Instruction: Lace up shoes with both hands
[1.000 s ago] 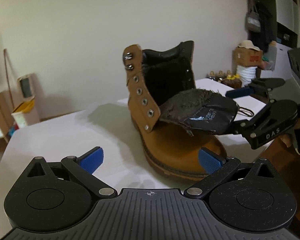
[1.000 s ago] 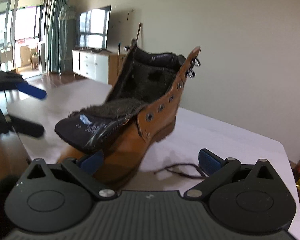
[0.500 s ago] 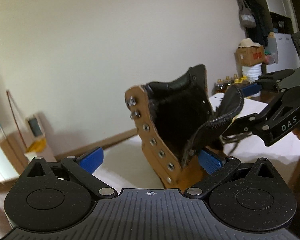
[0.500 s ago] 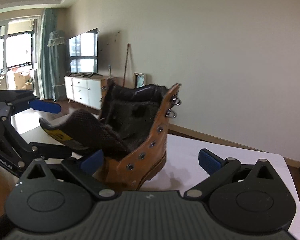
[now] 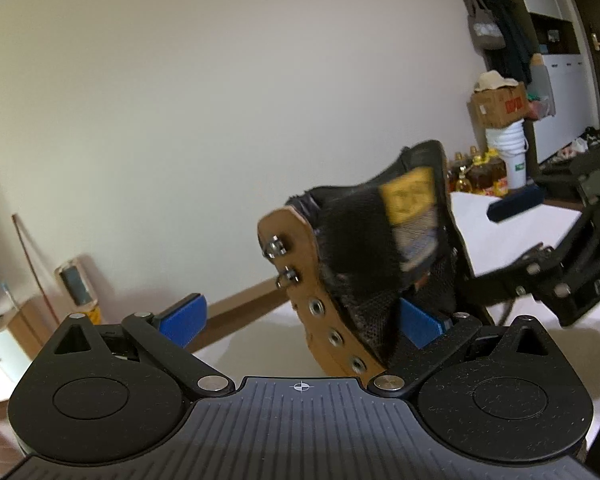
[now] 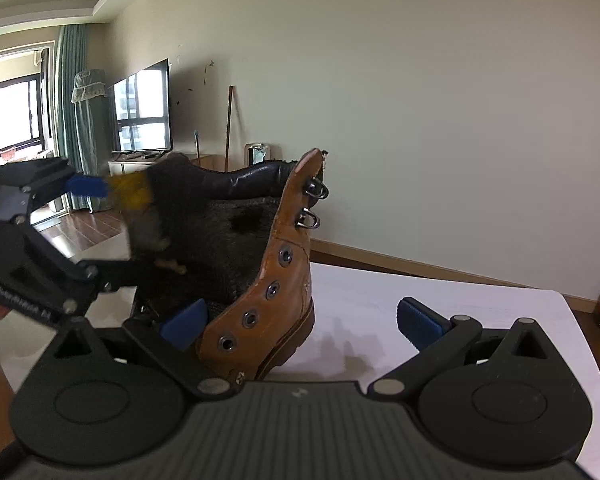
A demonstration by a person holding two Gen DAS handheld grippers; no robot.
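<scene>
On the white surface stands a tan boot, unlaced, with its black tongue raised and motion-blurred; a yellow label shows on the tongue.

Left wrist view: the left claw has its two blue pads wide apart. The boot's eyelet flap lies between them, nearer the right pad, which sits against the dark lining. Two metal hooks sit above a row of round eyelets. The right claw enters from the right, beyond the boot; its upper blue pad is free in the air and its lower finger runs behind the boot's collar. Contact with the tongue cannot be determined.

Right wrist view: the right claw is spread wide, with the opposite eyelet flap between the pads and close to the left pad. The left claw appears at the left, beside the blurred tongue.

A cardboard box rests on a white bucket at far right. A television stands at far left.
</scene>
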